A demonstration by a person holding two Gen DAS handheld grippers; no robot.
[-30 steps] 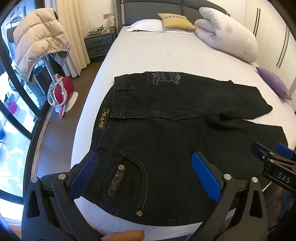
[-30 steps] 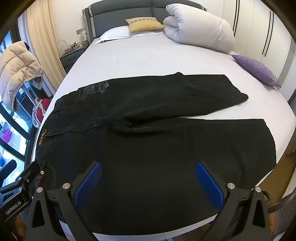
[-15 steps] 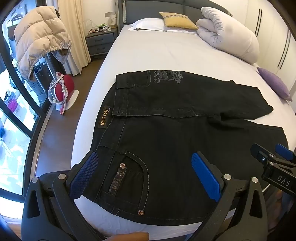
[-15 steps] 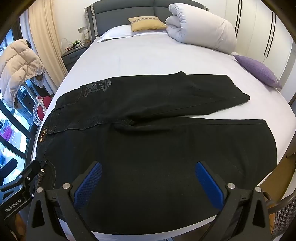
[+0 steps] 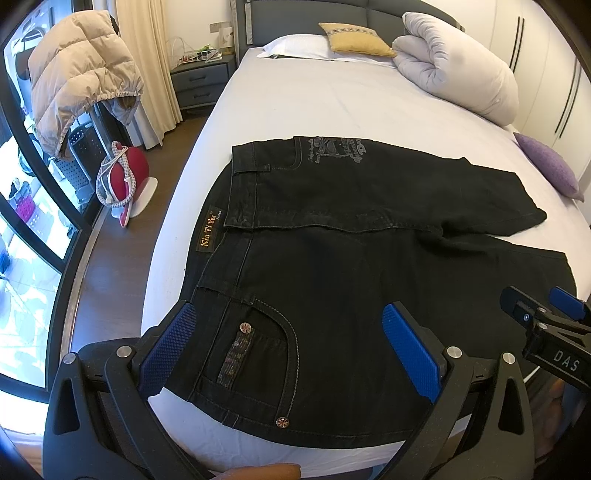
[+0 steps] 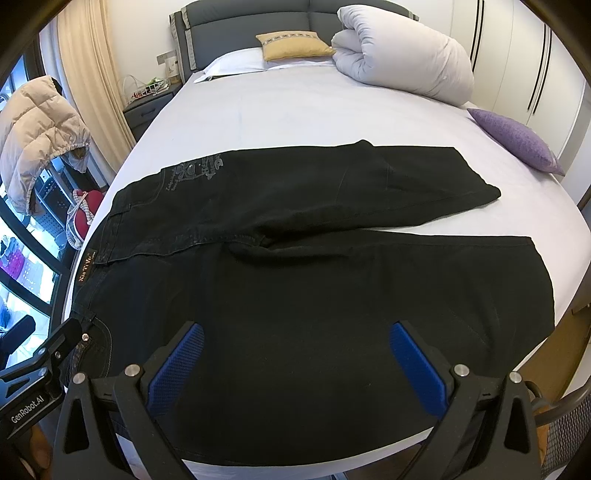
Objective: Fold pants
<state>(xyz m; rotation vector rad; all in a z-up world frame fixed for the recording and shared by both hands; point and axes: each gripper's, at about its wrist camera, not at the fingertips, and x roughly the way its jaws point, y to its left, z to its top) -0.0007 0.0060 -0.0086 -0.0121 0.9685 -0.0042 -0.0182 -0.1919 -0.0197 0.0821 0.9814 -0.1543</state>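
Wide bed [image 6: 295,110] under a pale lilac sheet. Black pants [image 6: 295,280] spread flat across the near half, waistband left, legs right. Farther back: rolled white duvet [image 6: 402,51], mustard cushion [image 6: 291,44] on white pillow [image 6: 232,62], purple cushion [image 6: 517,140] at right edge.

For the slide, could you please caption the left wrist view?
Open left gripper poised over the waist of black pants spread on a bed.

Both wrist cams sit low at the foot edge of the white-sheeted bed [image 5: 314,107], looking up toward the grey padded headboard [image 6: 251,22]. Left cam hangs nearer the waistband of the black denim pants [image 5: 351,266], right cam nearer the legs; both share the pants.
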